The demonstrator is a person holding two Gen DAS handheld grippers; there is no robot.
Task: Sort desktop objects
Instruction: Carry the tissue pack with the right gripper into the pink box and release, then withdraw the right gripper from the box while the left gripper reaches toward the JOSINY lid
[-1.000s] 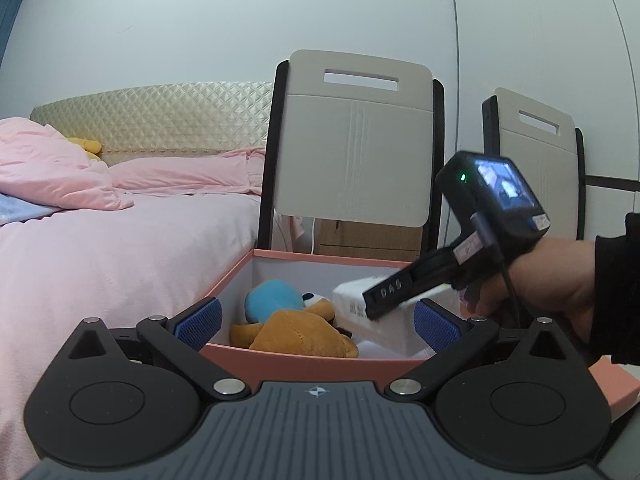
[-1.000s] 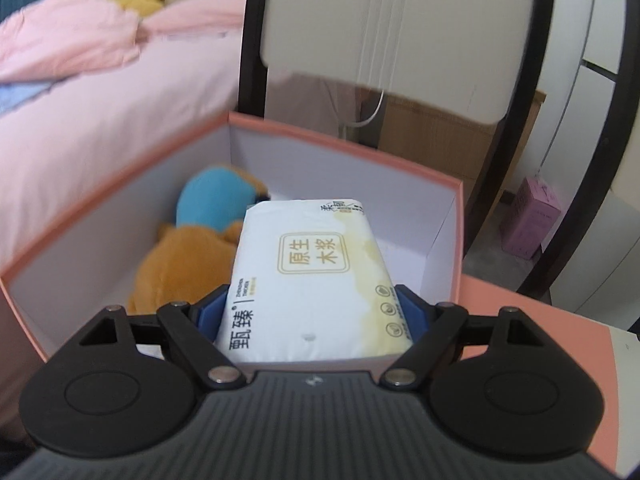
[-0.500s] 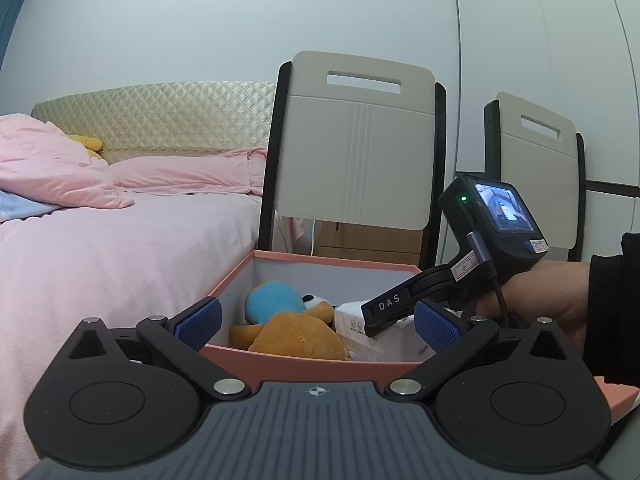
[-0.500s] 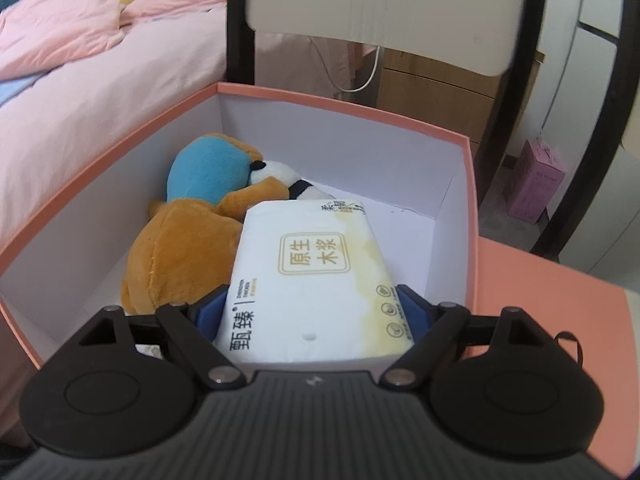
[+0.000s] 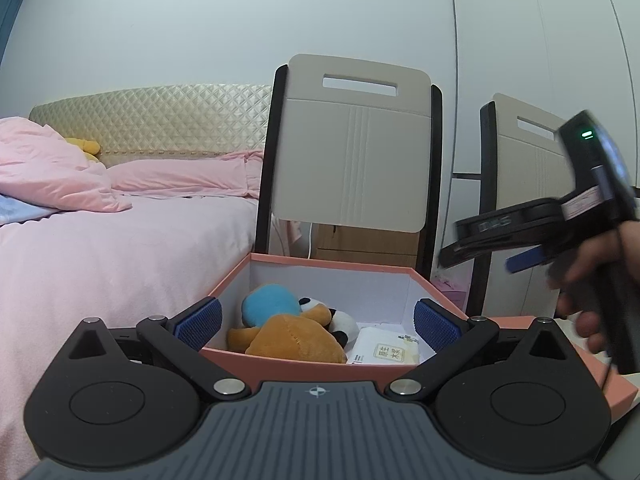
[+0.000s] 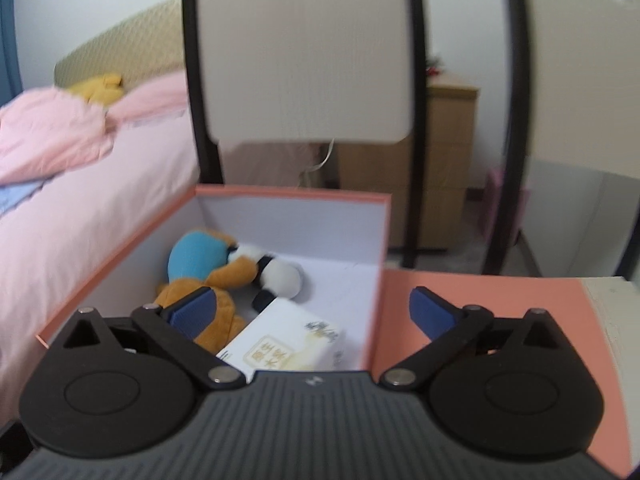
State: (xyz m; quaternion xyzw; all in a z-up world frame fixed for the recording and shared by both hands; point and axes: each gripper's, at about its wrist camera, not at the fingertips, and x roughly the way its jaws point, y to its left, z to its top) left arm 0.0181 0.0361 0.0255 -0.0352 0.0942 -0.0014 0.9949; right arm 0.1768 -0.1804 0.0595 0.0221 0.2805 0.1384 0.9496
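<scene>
A pink box (image 5: 332,264) (image 6: 280,194) with white inner walls holds an orange and blue plush toy (image 5: 288,328) (image 6: 200,268) and a white tissue pack (image 5: 386,350) (image 6: 284,344). The pack lies loose on the box floor beside the toy. My right gripper (image 6: 312,308) hangs above the box's right wall, its jaws opening wide with nothing between them; in the left wrist view the right gripper (image 5: 476,248) is raised at the right in a hand. My left gripper (image 5: 316,320) stands open at the box's near wall, empty.
The box's pink lid (image 6: 480,300) lies flat to its right. Two chair backs (image 5: 352,152) (image 5: 520,184) stand just behind the box. A bed with pink covers (image 5: 100,248) fills the left. A wooden cabinet (image 6: 432,168) stands behind the chairs.
The right gripper let go of the tissue pack, which now lies in the box. It opened wide, rose and drew back to the right. The left gripper stayed still.
</scene>
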